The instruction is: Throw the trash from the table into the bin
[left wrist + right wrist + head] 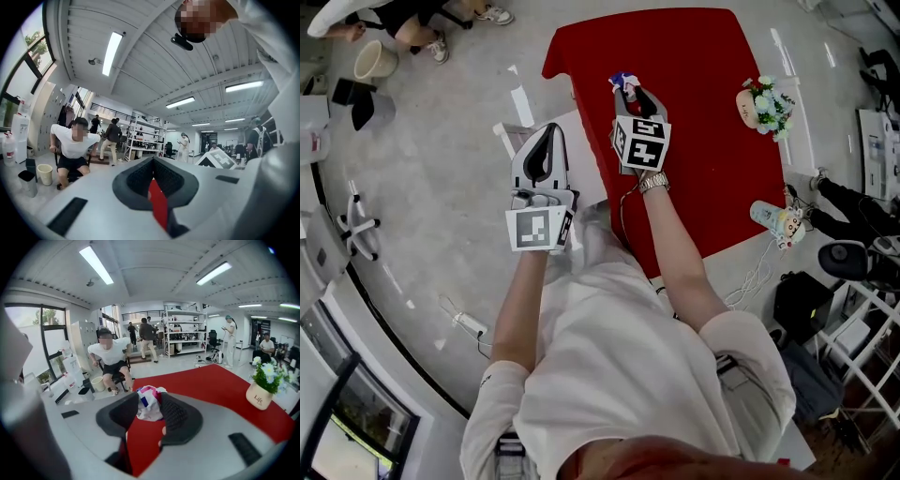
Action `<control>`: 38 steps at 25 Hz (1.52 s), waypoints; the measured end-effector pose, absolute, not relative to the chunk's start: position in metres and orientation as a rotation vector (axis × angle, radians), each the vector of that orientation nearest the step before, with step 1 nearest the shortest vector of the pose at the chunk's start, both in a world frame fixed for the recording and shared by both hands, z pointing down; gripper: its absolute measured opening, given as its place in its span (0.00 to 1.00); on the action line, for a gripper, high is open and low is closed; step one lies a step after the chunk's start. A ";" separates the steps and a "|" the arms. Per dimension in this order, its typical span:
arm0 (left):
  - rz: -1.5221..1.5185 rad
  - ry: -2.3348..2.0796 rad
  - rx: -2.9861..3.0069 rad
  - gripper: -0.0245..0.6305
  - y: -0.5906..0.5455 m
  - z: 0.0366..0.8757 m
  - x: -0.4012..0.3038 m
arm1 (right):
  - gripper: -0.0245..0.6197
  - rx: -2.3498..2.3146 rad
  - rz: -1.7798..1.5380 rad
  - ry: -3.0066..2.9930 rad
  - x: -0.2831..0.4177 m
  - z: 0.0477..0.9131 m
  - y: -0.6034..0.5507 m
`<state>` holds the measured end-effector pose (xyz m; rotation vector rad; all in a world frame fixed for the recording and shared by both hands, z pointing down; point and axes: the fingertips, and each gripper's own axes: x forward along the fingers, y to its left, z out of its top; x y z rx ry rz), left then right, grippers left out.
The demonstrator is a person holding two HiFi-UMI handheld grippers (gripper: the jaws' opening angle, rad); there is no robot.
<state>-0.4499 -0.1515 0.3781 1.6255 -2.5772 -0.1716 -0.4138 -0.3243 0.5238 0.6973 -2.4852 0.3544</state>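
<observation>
Grey polished floor runs all round the desk, a table under a red cloth, in a wide workshop room with strip lights overhead and white metal shelving at the far wall; a person in a white shirt sits on a chair well off the desk's far end, and others stand by the shelves.

My right tongs are clamped on the crumpled white, pink and blue wrapper, which sits pinched between the two black pads and hangs clear above the red cloth near the desk's far left corner; my left tongs are closed with nothing in them, held out over the floor just off the desk's left edge.

So I judge the pick-up done and the carrying and dropping still to do; the wrapper has not reached any bin. Which thing is the bin I cannot tell for sure; a round cream bucket stands on the floor beside the seated person, well apart from the desk, and it may be that.

On the red cloth I see no other loose scrap; a small cream pot of white flowers stands near the right edge, and I take it for decoration, not trash; a pale printed bottle-like thing lies past the cloth's right edge, and I cannot tell whether it counts.
</observation>
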 end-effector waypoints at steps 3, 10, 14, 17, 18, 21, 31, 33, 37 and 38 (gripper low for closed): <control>-0.191 -2.580 1.642 0.04 -0.131 0.371 -0.446 | 0.28 0.697 0.333 -2.524 -0.408 0.503 -0.298; -0.219 -2.575 1.700 0.04 -0.074 0.355 -0.432 | 0.28 0.761 0.265 -2.608 -0.385 0.457 -0.237; -0.235 -2.558 1.748 0.04 -0.041 0.347 -0.422 | 0.28 0.825 0.228 -2.674 -0.365 0.426 -0.196; -0.248 -2.536 1.793 0.04 -0.017 0.343 -0.410 | 0.28 0.883 0.214 -2.711 -0.345 0.409 -0.164; -0.251 -2.528 1.810 0.04 -0.010 0.341 -0.405 | 0.28 0.899 0.212 -2.720 -0.338 0.404 -0.154; -0.255 -2.502 1.859 0.04 0.010 0.337 -0.388 | 0.28 0.936 0.201 -2.741 -0.318 0.392 -0.125; -0.317 -2.373 2.000 0.04 0.028 0.330 -0.334 | 0.28 1.106 0.192 -2.710 -0.250 0.370 -0.086; -0.326 -2.328 2.027 0.04 0.020 0.333 -0.317 | 0.28 1.170 0.191 -2.691 -0.225 0.367 -0.088; -0.344 -2.226 2.111 0.04 0.001 0.337 -0.273 | 0.28 1.299 0.160 -2.646 -0.167 0.365 -0.092; -0.351 -2.193 2.136 0.04 -0.004 0.339 -0.261 | 0.28 1.345 0.152 -2.634 -0.150 0.364 -0.092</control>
